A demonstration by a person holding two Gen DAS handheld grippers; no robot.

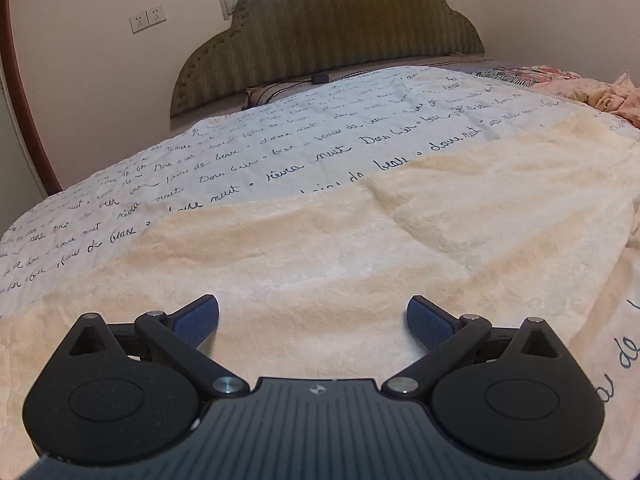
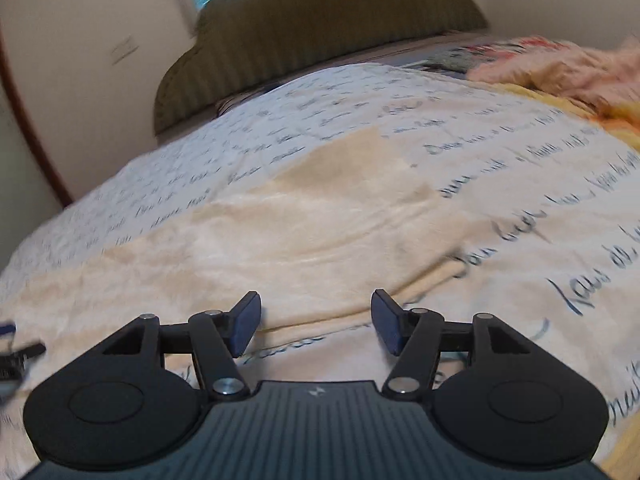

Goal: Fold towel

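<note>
Looking along your left gripper [image 1: 313, 322], you have its blue pads spread wide with nothing between them, low over the cream towel [image 1: 360, 264]. That towel lies spread on the script-printed bedspread [image 1: 256, 152] and fills the near and middle ground, passing under both fingers. Its far edge runs from low left up to high right, with a soft ridge right of centre. Beyond that edge the bedspread is bare up to the green scalloped headboard [image 1: 332, 40]. At the far right sits a crumpled pink blanket [image 1: 600, 94]. On the near right the towel's side edge falls away, and printed bedspread shows past it.

From your right gripper [image 2: 316, 322], the picture is motion-blurred. The fingers are held apart, gripping nothing. Here the towel [image 2: 280, 232] reaches from the near left to a far corner up the middle. Its near edge crosses just ahead of the fingertips, so the left pad sits at the towel and the right pad over the bedspread [image 2: 540, 208]. To the right lies open bedspread, with a pink blanket [image 2: 560, 72] far right. At the near left edge a dark blurred part of the other gripper [image 2: 16, 352] shows.
</note>
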